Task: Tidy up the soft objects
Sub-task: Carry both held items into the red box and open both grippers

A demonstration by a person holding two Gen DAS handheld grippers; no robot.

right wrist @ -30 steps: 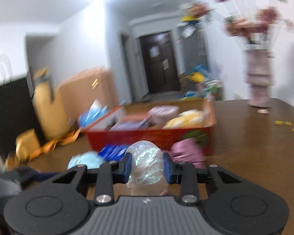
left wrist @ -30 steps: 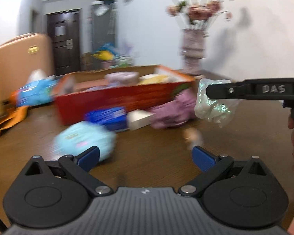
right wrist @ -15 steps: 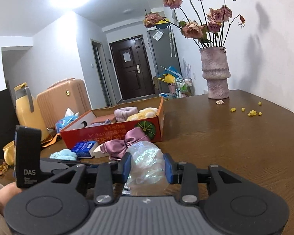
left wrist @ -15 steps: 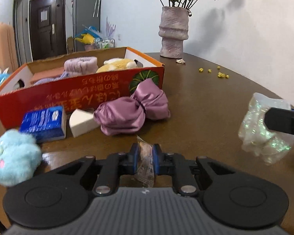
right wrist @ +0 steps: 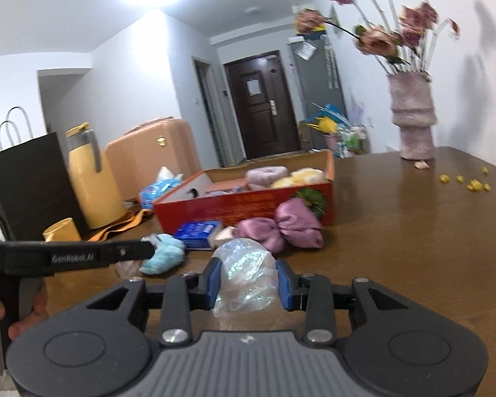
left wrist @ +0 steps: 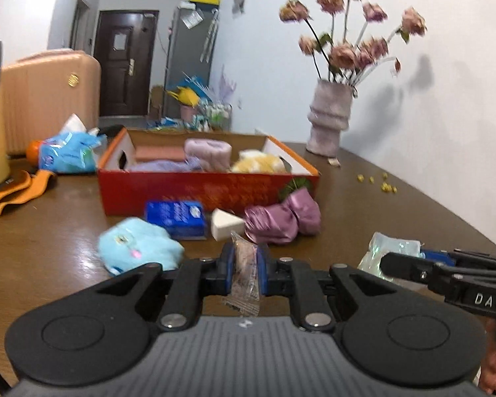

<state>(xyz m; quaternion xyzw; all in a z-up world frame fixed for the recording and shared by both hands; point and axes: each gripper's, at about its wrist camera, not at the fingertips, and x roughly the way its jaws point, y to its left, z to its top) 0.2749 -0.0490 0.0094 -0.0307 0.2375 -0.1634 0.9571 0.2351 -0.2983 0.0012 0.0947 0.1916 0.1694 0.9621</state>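
the left tool [left wrist: 244, 273] is clenched on a small clear packet [left wrist: 244, 274] with something tan inside, pinched flat between the blue pads and hanging a little below them, clear of the bench [left wrist: 49, 231]. the right tool [right wrist: 248, 281] is grasping a crinkly shiny bag [right wrist: 246, 278] that bulges above and below the pads. both look very light and limp; the film is probably slippery, so a grip across the middle, as now, seems safer than one on a loose edge, and neither should mind a firm squeeze.

just beyond the tools, toward the middle of the bench, lie the things not yet sorted: a pale blue plush toy [left wrist: 139, 248], a blue tissue pack [left wrist: 175, 215], a white wedge sponge [left wrist: 225, 223] and a purple satin bow [left wrist: 281, 220]. the plush and bow will squash and spring back, so take them around the bulk; the sponge is small and may roll out of the pads unless caught on its flat faces; the tissue pack is best held across its short sides.

behind them stands the red box [left wrist: 188, 192], open on top, already holding a pink roll, a yellow soft thing and folded cloth. it looks like the place for both held items. farther back, near the far edge by the wall, a vase [left wrist: 329, 119] of flowers stands well apart.
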